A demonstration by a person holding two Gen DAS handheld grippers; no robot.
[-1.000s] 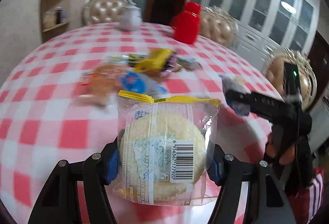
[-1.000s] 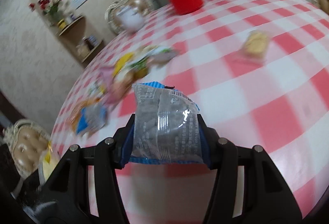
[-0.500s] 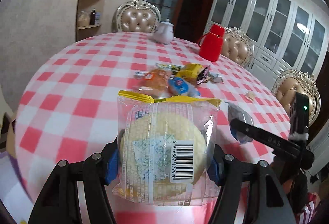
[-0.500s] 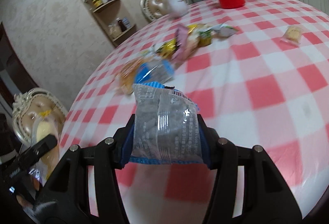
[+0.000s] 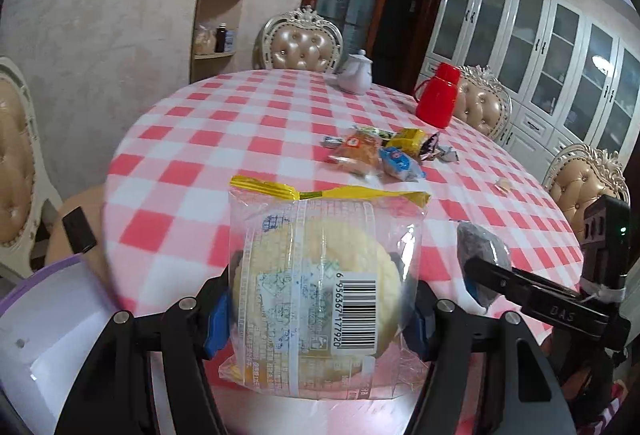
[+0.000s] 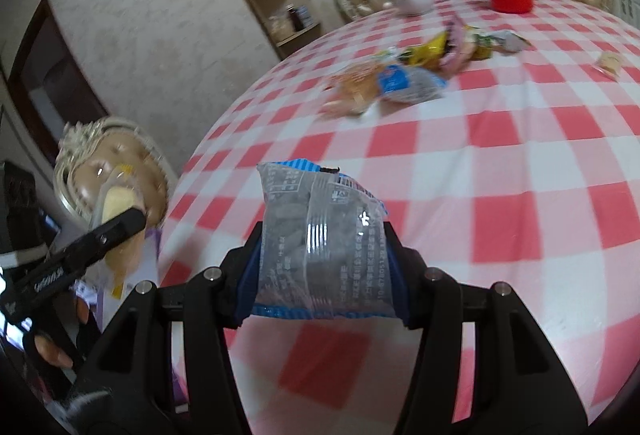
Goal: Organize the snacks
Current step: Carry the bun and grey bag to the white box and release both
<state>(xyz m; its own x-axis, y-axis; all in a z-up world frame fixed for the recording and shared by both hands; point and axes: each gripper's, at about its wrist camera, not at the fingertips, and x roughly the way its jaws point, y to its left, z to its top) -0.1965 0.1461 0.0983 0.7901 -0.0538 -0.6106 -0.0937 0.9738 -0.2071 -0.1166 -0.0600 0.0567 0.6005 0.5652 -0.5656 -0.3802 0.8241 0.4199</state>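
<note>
My left gripper [image 5: 316, 319] is shut on a clear packet with a round yellow bun [image 5: 320, 287], held upright over the table's near edge. My right gripper [image 6: 322, 271] is shut on a clear and blue packet of dark snacks [image 6: 320, 247]. Each gripper shows in the other's view: the right gripper [image 5: 480, 275] at the right with its dark packet, the left gripper [image 6: 120, 223] at the left with the bun. A pile of snack packets [image 5: 380, 155] lies mid-table, and the same snack pile [image 6: 404, 75] appears in the right wrist view. One small wrapped snack [image 6: 608, 63] lies apart.
A round table with a red-and-white checked cloth [image 5: 200, 139] carries a red flask [image 5: 438, 101] and a white teapot [image 5: 356, 73] at the far side. Padded chairs ring it. A white and purple container [image 5: 44, 319] sits low left, beside the table edge.
Both grippers have drawn back from the snack pile toward the table's near edge, each keeping its packet. The white and purple container has come into the left wrist view.
</note>
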